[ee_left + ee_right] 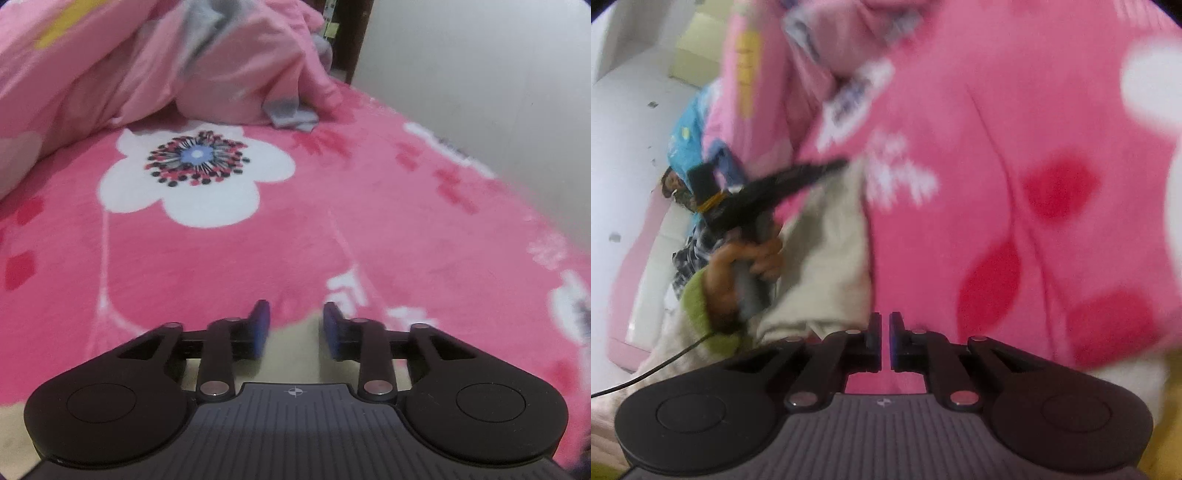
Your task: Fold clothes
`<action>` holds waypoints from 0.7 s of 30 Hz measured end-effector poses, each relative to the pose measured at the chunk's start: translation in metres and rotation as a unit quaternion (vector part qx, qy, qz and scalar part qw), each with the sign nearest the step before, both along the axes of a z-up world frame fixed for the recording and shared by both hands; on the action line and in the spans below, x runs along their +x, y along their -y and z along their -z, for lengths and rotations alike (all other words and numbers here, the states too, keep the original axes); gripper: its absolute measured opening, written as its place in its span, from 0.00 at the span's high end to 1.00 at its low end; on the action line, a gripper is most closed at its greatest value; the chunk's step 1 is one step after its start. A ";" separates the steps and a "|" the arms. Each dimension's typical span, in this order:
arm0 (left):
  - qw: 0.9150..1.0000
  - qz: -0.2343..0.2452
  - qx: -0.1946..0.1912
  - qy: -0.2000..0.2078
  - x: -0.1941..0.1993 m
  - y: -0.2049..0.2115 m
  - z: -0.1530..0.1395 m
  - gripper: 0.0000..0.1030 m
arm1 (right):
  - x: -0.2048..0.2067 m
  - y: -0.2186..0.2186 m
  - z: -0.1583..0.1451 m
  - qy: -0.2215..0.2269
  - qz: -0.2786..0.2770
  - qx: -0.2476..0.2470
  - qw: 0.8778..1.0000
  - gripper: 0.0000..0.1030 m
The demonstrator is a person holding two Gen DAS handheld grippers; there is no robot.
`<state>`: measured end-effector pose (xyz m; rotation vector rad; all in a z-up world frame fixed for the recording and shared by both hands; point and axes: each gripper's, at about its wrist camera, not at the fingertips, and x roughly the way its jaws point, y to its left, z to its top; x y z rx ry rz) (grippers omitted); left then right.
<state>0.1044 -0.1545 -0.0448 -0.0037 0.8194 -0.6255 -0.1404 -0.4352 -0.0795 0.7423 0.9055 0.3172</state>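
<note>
A cream garment [831, 258] lies crumpled on the pink flowered blanket [997, 147] at the left of the right wrist view. A hand in a green sleeve [698, 295] holds my left gripper [838, 164] over the garment's far edge; it is blurred there. In the left wrist view my left gripper [295, 328] stands open, its blue pads [260, 328] apart, with the cream garment [291, 354] showing below the gap and not pinched. My right gripper [885, 339] is shut over the blanket, and I see nothing between its jaws.
A heap of pink and grey bedding [147, 66] fills the far end of the bed. A pale wall [480, 74] runs along the bed's right side. Left of the bed are a white floor [628, 147], a blue bag [683, 140] and a black cable [665, 365].
</note>
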 end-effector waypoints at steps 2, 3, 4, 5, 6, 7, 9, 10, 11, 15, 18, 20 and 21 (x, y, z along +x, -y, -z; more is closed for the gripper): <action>0.999 0.008 -0.028 -0.012 -0.018 -0.025 -0.023 0.59 | 0.008 -0.012 -0.016 0.041 0.000 -0.017 0.999 0.88; 1.000 0.016 -0.024 -0.010 -0.033 -0.035 -0.029 0.56 | 0.013 -0.018 -0.023 0.062 0.000 -0.025 0.998 0.87; 1.000 0.024 -0.016 -0.006 -0.047 -0.045 -0.034 0.50 | 0.018 -0.028 -0.027 0.078 -0.003 -0.030 0.997 0.82; 1.000 0.030 0.000 -0.002 -0.062 -0.052 -0.034 0.49 | 0.024 -0.039 -0.027 0.090 -0.010 -0.035 0.995 0.80; 0.999 0.035 0.020 0.002 -0.079 -0.059 -0.030 0.49 | 0.031 -0.051 -0.027 0.102 -0.017 -0.040 0.994 0.79; 0.998 0.037 0.040 0.005 -0.095 -0.063 -0.022 0.49 | 0.036 -0.066 -0.023 0.106 -0.027 -0.061 0.992 0.78; 0.996 0.039 0.075 0.025 -0.128 -0.070 0.001 0.49 | 0.044 -0.098 -0.015 0.113 -0.047 -0.111 0.986 0.78; 0.994 0.039 0.092 0.035 -0.145 -0.073 0.013 0.49 | 0.044 -0.115 -0.008 0.110 -0.060 -0.146 0.981 0.78; 0.994 0.032 0.086 0.053 -0.157 -0.078 0.022 0.49 | 0.042 -0.125 0.003 0.106 -0.071 -0.175 0.976 0.77; 0.993 -0.021 0.050 0.101 -0.183 -0.094 0.035 0.41 | 0.034 -0.137 0.017 0.105 -0.073 -0.215 0.968 0.77; 0.994 -0.047 0.027 0.098 -0.187 -0.105 0.024 0.39 | 0.033 -0.140 -0.010 0.106 -0.050 -0.223 0.968 0.73; 0.993 -0.057 0.022 0.105 -0.193 -0.117 0.019 0.33 | 0.029 -0.148 -0.021 0.138 -0.056 -0.224 0.963 0.66; 0.992 -0.064 0.023 0.108 -0.197 -0.126 0.019 0.33 | 0.027 -0.152 -0.022 0.148 -0.062 -0.224 0.961 0.63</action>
